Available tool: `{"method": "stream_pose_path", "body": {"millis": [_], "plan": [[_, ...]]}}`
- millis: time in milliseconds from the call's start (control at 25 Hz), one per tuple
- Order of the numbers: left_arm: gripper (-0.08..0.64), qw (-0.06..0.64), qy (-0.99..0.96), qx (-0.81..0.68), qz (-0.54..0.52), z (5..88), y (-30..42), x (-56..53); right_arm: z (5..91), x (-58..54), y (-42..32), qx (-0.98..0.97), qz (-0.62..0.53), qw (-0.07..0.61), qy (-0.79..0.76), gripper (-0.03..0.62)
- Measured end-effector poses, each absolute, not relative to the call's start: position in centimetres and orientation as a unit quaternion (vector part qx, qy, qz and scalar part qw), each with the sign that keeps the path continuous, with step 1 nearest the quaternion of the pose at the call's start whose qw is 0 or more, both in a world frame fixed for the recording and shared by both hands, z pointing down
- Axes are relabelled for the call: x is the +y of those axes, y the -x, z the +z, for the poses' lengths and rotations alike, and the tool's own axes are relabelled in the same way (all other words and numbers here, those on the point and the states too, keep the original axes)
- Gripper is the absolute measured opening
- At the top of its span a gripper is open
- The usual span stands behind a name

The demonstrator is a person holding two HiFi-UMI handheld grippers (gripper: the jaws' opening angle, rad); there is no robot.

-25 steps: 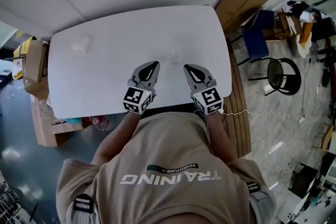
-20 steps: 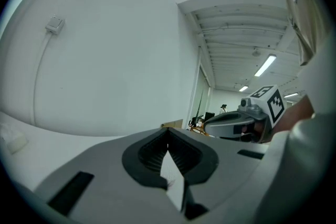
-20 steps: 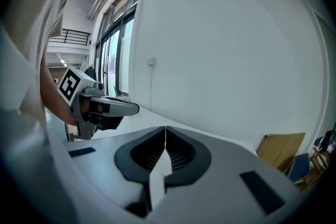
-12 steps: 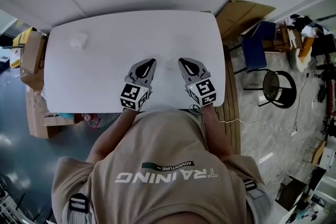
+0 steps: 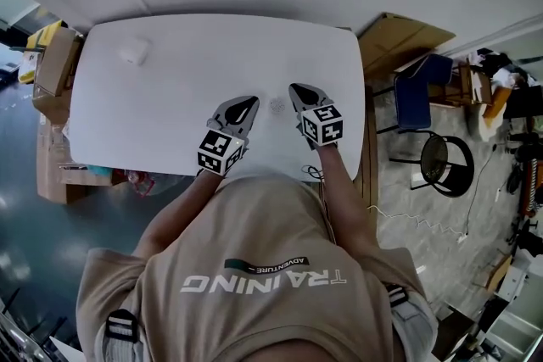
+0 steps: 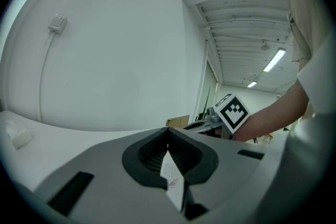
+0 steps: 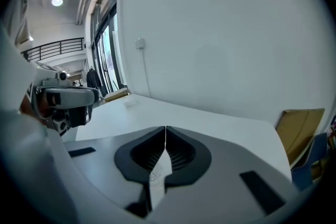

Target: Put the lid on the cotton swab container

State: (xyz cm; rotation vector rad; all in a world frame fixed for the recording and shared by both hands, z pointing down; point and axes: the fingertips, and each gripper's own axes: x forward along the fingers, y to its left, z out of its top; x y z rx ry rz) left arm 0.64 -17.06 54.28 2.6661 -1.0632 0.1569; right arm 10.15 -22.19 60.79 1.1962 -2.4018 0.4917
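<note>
Above the table (image 5: 170, 97), both claws (image 5: 250, 102) (image 5: 294, 87) are closed.

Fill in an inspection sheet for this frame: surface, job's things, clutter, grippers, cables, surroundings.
Surface: white table, mostly bare.
Job's things: small pale round item between the two grippers; small white object near the far left corner; both too small to tell lid from container.
Clutter: nothing seen on the table.
Grippers: left gripper and right gripper over the table's near part, each with jaws together and nothing between them.
Cables: wall cable running down from a wall box; white cord on the floor.
Surroundings: cardboard boxes, blue chair, black stool.
</note>
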Motion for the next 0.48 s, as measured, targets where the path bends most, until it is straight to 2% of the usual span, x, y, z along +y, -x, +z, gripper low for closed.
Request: {"method": "stream_pose_path", "body": {"millis": [480], "plan": [[0.012, 0.132, -0.911, -0.387, 0.05, 54.0, 0.6, -17.8, 64.7, -22.6, -8.3, -0.861, 0.238, 0.251, -0.373, 0.018]]}}
